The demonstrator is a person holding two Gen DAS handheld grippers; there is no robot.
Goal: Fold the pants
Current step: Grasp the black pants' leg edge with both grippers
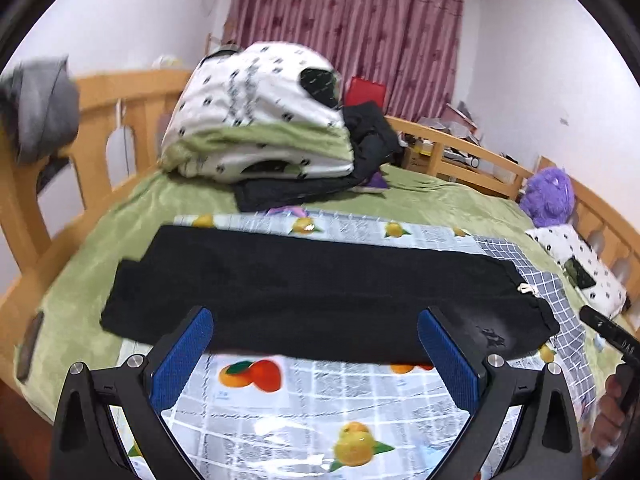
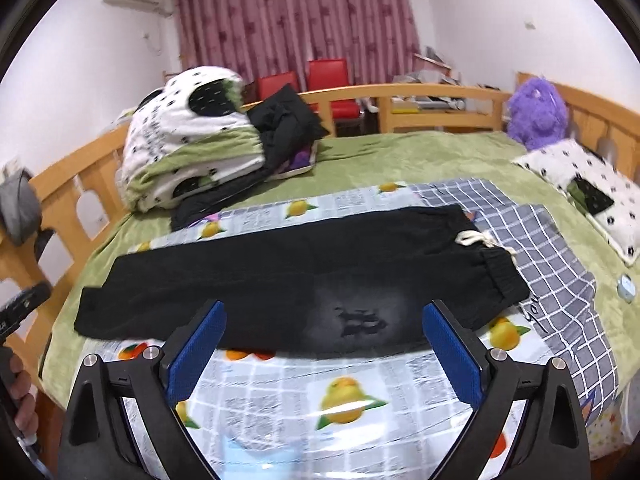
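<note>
Black pants (image 1: 320,292) lie flat across the bed, folded lengthwise, with the waistband and white drawstring (image 2: 476,239) at the right and the leg cuffs at the left. They also show in the right wrist view (image 2: 300,280). My left gripper (image 1: 316,324) is open and empty, just above the near edge of the pants at mid-length. My right gripper (image 2: 324,316) is open and empty, above the near edge close to the grey print near the waist. The right gripper's body shows at the right edge of the left wrist view (image 1: 608,332).
The pants lie on a fruit-print plastic sheet (image 2: 340,396) over a green blanket. A grey checked cloth (image 2: 552,248) lies at the right. A folded quilt with dark clothes (image 1: 260,120), a purple plush toy (image 2: 538,114), a pillow (image 2: 588,196) and wooden bed rails surround the bed.
</note>
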